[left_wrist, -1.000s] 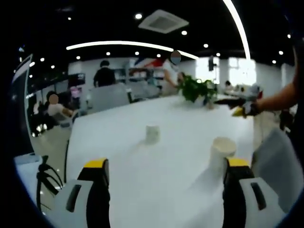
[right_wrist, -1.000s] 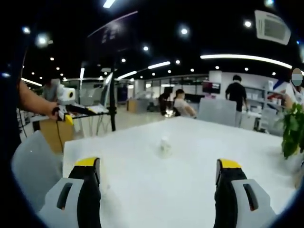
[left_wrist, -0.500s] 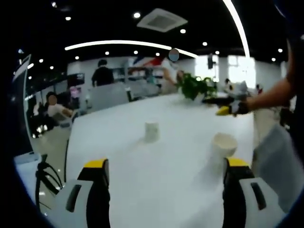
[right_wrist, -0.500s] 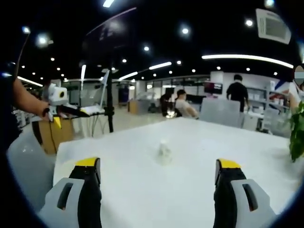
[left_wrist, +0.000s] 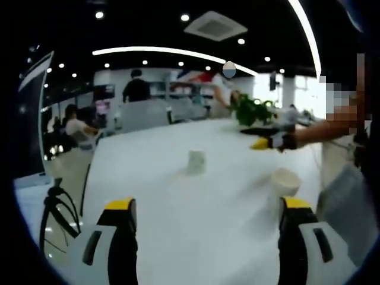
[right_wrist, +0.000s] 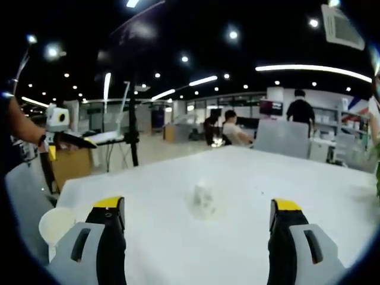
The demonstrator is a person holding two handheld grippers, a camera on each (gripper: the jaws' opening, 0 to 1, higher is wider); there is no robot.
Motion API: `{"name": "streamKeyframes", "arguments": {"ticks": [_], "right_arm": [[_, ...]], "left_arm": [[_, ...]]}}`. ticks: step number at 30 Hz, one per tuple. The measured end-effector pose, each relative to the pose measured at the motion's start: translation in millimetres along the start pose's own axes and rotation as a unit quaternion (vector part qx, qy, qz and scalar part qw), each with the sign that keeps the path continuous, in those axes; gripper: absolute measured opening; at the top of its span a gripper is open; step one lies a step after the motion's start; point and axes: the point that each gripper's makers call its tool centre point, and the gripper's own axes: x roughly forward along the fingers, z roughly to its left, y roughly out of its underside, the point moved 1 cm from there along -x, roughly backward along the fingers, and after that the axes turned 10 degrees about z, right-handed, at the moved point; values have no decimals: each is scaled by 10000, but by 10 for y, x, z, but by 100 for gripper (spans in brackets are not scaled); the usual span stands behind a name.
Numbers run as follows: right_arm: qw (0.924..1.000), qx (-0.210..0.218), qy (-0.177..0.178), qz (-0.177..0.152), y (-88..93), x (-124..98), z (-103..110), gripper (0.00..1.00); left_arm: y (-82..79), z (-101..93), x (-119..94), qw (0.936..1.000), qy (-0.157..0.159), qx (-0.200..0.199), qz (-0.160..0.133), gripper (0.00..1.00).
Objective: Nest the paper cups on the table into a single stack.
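A white paper cup (left_wrist: pixel 196 161) stands mid-table in the left gripper view, with a second, open-mouthed cup (left_wrist: pixel 285 182) nearer, just beyond my right-hand jaw. My left gripper (left_wrist: pixel 208 203) is open above the white table (left_wrist: pixel 148 178), nothing between its jaws. The right gripper (left_wrist: pixel 261 142), held by a hand, reaches in from the right over the table. In the right gripper view my right gripper (right_wrist: pixel 196 203) is open, and the small cup (right_wrist: pixel 203 197) sits ahead between its jaws. A cup's rim (right_wrist: pixel 56 224) shows at lower left. The left gripper (right_wrist: pixel 59 127) hovers at far left.
A potted plant (left_wrist: pixel 252 110) stands at the table's far end. A grey chair (left_wrist: pixel 344 202) is at the table's right side, a bicycle (left_wrist: pixel 56 208) beyond its left edge. Chairs (right_wrist: pixel 279 138) and people sit past the far edge.
Both views have shifted. The right gripper has moved leftward over the table in the left gripper view. In the right gripper view the middle cup looms closer and a cup rim has appeared at lower left.
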Motion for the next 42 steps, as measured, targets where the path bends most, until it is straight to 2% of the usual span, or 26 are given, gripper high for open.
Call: {"name": "streamKeyframes", "arguments": {"ticks": [7, 11, 18, 20, 25, 29, 30, 32, 35, 37, 39, 42], "right_arm": [[9999, -102, -51, 60, -21, 302, -65, 100], [10000, 75, 18, -32, -73, 423, -118, 100], [9996, 262, 87, -6, -62, 692, -223, 100], [9997, 127, 200, 54, -60, 769, -270, 100], [9999, 74, 133, 65, -104, 956, -284, 99], [9998, -108, 40, 152, -123, 1130, -227, 93], [9998, -128, 14, 168, -115, 1177, -210, 93], [9995, -180, -40, 257, -74, 1250, -180, 92], [9991, -244, -95, 329, -28, 1340, -151, 88], [9987, -315, -3, 391, -10, 1360, -176, 84], [9993, -86, -44, 367, 0, 1386, -191, 83], [9989, -9, 11, 472, 74, 1443, -241, 78]], "left_arm": [[-28, -9, 46, 10000, 22, 64, 26, 99], [16, -22, 88, 9999, 37, 3, 104, 99], [15, -15, 93, 10000, -18, 28, 34, 99], [14, -3, 91, 10000, -48, -13, 31, 99], [-2, -3, 107, 10000, -58, -8, 37, 99], [8, 25, 181, 9999, -17, -92, 117, 99], [56, 35, 218, 9995, 5, -184, 248, 99], [91, 50, 274, 9994, -83, -37, 347, 99], [108, 22, 309, 9992, -60, -74, 379, 99], [89, -13, 303, 9994, -60, -57, 327, 99], [84, -29, 294, 9995, -59, -47, 314, 99], [110, -35, 278, 9994, -56, -11, 345, 99]]}}
